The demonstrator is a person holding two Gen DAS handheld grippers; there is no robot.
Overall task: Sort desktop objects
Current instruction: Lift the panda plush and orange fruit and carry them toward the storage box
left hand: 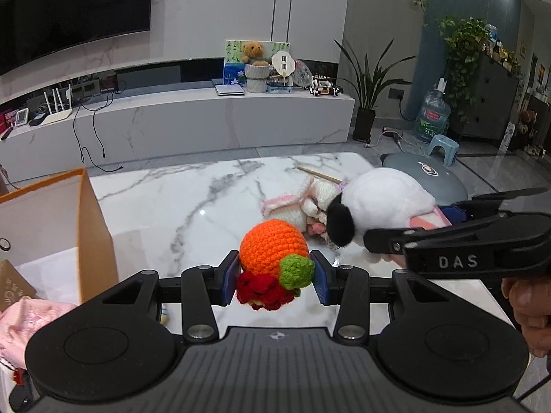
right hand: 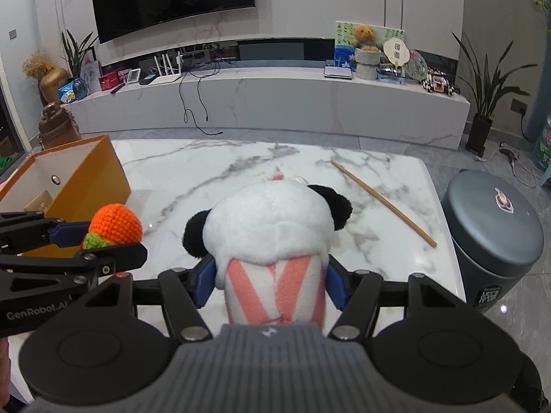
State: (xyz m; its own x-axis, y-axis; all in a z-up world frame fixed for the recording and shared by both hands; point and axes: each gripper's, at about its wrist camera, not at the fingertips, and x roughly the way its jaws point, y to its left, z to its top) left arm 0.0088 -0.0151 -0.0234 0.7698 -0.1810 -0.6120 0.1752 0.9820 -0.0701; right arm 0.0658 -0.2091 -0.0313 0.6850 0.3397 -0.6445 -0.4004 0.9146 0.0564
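My left gripper (left hand: pixel 274 278) is shut on an orange crocheted fruit toy (left hand: pixel 273 251) with a green and red trim, held above the marble table (left hand: pixel 179 206). It also shows in the right wrist view (right hand: pixel 117 227). My right gripper (right hand: pixel 270 280) is shut on a white plush panda (right hand: pixel 275 234) with black ears and a pink-striped body; it also shows in the left wrist view (left hand: pixel 382 203). A pink-and-white knitted toy (left hand: pixel 296 206) lies on the table behind the panda. A wooden chopstick (right hand: pixel 382 203) lies on the table at the right.
An open orange box (right hand: pixel 79 179) stands at the table's left edge, with pink cloth (left hand: pixel 20 327) beside it. A grey round bin (right hand: pixel 492 237) stands off the table's right side. A white TV bench (right hand: pixel 268 103) runs along the far wall.
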